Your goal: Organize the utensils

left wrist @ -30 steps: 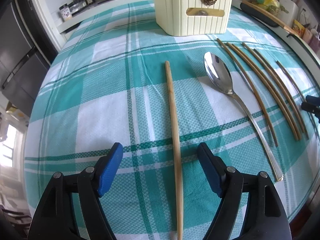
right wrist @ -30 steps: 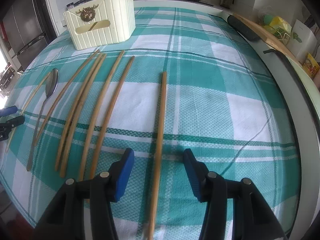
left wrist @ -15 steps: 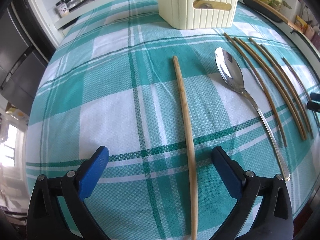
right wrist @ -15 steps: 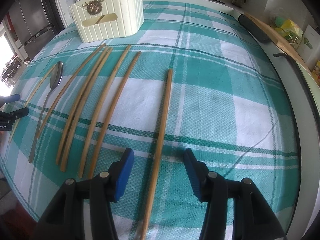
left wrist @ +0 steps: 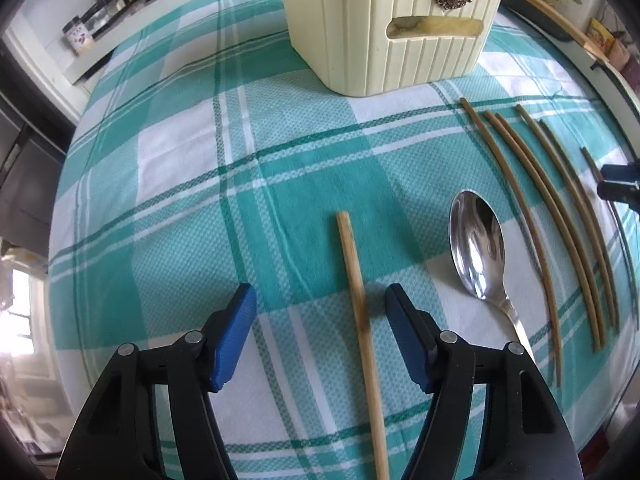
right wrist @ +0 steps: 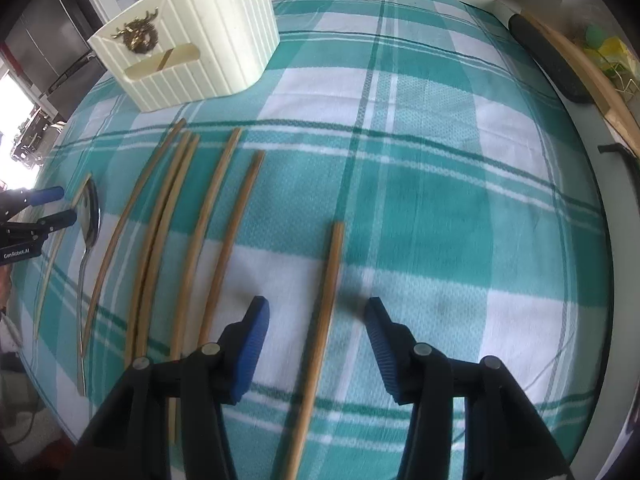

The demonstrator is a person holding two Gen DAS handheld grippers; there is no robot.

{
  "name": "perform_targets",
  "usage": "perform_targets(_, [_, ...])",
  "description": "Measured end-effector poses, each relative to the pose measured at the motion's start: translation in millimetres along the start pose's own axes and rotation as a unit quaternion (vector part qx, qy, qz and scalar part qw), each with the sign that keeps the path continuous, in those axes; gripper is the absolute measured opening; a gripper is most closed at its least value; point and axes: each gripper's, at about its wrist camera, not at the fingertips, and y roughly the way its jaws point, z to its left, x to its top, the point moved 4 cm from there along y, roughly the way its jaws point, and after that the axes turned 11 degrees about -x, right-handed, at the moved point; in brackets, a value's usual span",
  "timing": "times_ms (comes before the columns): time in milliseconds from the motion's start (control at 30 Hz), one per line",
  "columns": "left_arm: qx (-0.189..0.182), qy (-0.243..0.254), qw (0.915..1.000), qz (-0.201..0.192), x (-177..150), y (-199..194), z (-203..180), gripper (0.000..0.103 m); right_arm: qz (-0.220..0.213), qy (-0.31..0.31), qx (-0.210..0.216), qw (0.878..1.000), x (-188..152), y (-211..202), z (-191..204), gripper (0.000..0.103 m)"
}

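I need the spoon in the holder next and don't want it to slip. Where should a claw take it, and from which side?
Grip the spoon on its narrow handle just below the bowl, coming straight down from above with the pads across the handle. It lies flat on the tablecloth, and the bowl looks too wide and smooth to pinch well.

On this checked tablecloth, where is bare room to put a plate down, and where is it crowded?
Free: the cloth left of the lone bamboo chopstick, below the cream ribbed utensil holder; also the cloth right of the other lone chopstick. Crowded: the steel spoon and the row of chopsticks beside it.
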Motion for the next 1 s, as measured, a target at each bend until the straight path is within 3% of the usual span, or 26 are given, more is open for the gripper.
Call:
perform_targets(33, [-0.004,-0.003,1.0000,0.004,3,1,0,0.061,-0.004,0.003,-0.010,1.000,7,1,-1,0.030])
perform_targets(67, [-0.013,-0.005,0.9999,0.007,6,2,0,0.043,-0.001,0.006,-0.009,1.000,12,2,-1,0.009])
perform_targets(100, [-0.024,-0.008,0.9996,0.008,8,2,-1,0.033,0.002,0.013,-0.002,1.000,16,4,-1,0.007])
perform_targets(133, [-0.023,-0.008,0.9997,0.006,10,1,-1,0.011,-0.001,0.020,0.003,1.000,19,5,-2,0.007])
perform_targets(167, [-0.019,-0.009,0.9998,0.005,11,2,-1,0.006,-0.006,0.024,0.006,1.000,20,5,-2,0.006])
perform_targets(333, [-0.032,-0.033,0.9981,-0.041,14,-19,6,0.005,-0.065,0.071,0.043,0.994,23,-25,-13,0.006])
perform_targets(500, [-0.038,-0.039,0.9905,-0.126,5,-86,4,0.005,-0.160,0.061,0.049,0.984,16,-98,-12,0.006])
perform_targets(733, [-0.063,-0.044,0.9696,-0.232,-14,-180,-7,0.005,-0.281,0.054,0.056,0.956,-5,-191,-4,0.006])
perform_targets(1000, [-0.088,-0.042,0.9458,-0.310,-27,-236,-26,0.005,-0.386,0.072,0.046,0.919,-16,-251,9,0.006])
